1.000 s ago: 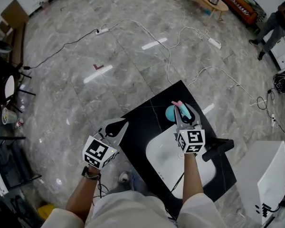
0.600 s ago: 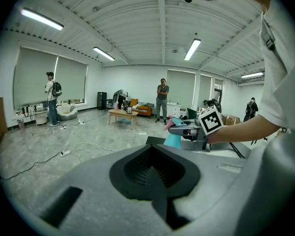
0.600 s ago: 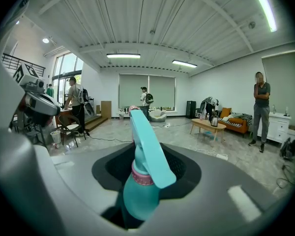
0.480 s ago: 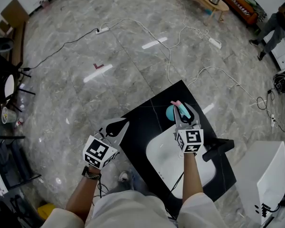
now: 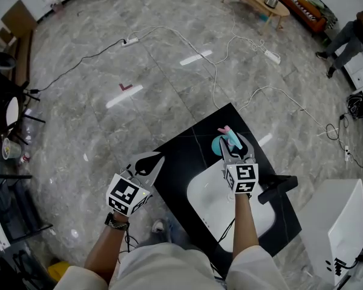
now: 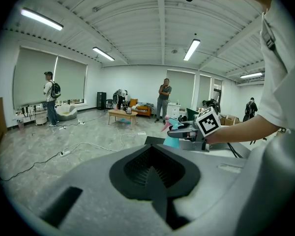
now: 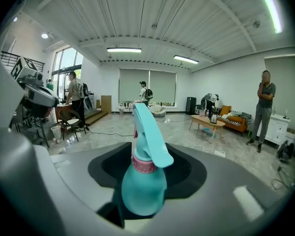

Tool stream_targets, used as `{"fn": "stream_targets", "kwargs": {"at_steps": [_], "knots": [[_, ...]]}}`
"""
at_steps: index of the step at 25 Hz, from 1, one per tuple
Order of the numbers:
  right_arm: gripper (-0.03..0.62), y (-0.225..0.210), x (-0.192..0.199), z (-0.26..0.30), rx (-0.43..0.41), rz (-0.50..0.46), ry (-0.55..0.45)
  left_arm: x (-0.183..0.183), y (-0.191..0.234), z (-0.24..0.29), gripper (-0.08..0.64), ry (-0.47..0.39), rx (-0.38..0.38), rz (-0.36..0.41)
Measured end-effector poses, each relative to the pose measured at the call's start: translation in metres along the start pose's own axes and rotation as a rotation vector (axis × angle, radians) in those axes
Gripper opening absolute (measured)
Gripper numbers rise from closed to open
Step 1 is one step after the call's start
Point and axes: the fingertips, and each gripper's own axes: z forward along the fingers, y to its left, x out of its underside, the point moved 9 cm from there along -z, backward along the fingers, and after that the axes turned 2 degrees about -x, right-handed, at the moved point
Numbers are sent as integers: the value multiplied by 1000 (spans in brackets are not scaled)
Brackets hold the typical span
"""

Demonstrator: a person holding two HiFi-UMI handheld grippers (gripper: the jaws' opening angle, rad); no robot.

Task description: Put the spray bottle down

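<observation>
Right gripper view shows spray bottle (image 7: 143, 181) between tool's (image 7: 147, 171) opening jaws, seemingly untouched.

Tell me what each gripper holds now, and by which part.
Nothing is gripped. The jaws of the right gripper are opening around the spray bottle, level with its lower teal body, with gaps on either side. The left gripper is shut and empty.

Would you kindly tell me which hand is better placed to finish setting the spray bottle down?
Right. The right hand-held gripper has the spray bottle between its opening jaws at the black table; the left hand-held gripper hangs shut and empty beside the table.
</observation>
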Motion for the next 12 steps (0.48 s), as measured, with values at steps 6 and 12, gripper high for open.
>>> {"fn": "stream_targets", "kwargs": {"at_steps": [6,12], "knots": [[232,-3,-2,-10,11,23,20,0,-6,-5,0,-5,10,2],[249,-4,2,-37,42,61,29,2,-17,-13,0,-15,27,10]]}}
